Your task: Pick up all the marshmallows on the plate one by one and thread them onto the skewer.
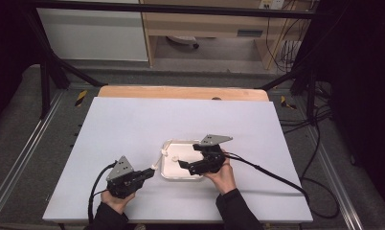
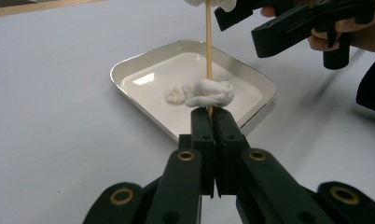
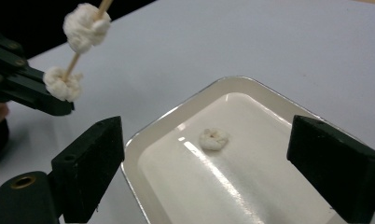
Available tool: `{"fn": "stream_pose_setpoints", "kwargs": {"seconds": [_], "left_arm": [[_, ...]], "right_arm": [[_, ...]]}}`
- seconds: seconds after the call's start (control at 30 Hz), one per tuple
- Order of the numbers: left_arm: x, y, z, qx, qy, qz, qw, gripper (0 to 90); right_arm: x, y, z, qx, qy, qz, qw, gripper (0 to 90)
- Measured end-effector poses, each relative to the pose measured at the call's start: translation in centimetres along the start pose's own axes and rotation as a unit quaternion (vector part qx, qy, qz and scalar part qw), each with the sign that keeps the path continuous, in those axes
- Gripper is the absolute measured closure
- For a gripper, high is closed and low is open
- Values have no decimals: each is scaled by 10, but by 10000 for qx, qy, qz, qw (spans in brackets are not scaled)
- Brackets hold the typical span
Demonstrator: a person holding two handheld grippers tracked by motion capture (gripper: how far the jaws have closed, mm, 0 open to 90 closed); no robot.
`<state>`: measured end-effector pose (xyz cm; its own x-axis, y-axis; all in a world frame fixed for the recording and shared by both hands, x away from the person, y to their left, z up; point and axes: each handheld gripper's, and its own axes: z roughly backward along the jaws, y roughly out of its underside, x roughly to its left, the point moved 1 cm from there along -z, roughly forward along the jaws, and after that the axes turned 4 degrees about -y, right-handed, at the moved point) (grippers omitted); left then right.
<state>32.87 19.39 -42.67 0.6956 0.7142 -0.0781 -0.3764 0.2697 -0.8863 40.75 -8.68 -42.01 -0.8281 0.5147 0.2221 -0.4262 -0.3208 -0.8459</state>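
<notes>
Left tool (image 2: pixel 209 122) clamped tight on the lower end of a thin wooden skewer (image 2: pixel 208 42), jaws pressed together with the stick rising straight up between them. Two white fluffy lumps threaded on that skewer: one lower lump (image 2: pixel 209 92) just above the jaw tips, one upper lump (image 3: pixel 86 26) farther along the stick (cotton or marshmallow, cannot tell which). In the high view, left tool (image 1: pixel 147 173) held low over the white worktop (image 1: pixel 133 124), just left of the tray (image 1: pixel 167 173), skewer tip reaching toward the tray's left rim.

Right tool (image 1: pixel 189 155) held over the tray, jaws spread wide apart with nothing between them, no earlier moment to compare. Seen along those jaws, shallow white rectangular tray (image 3: pixel 148 140) lying flat on the worktop, one small loose white lump (image 3: pixel 213 139) resting on its floor near the middle, well clear of both jaws. From the left gripper view, right tool (image 2: pixel 251 23) hovering above the tray's far side, close to the skewer's upper part.
</notes>
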Motion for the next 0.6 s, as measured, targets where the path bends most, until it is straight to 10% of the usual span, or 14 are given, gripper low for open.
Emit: {"fn": "stream_pose_setpoints", "kwargs": {"seconds": [0.6], "left_arm": [[11, 1, 1, 59, -71, 96, 9999, 883]], "right_arm": [[-9, -10, -61, 1191, 136, 554, 9912, 404]]}}
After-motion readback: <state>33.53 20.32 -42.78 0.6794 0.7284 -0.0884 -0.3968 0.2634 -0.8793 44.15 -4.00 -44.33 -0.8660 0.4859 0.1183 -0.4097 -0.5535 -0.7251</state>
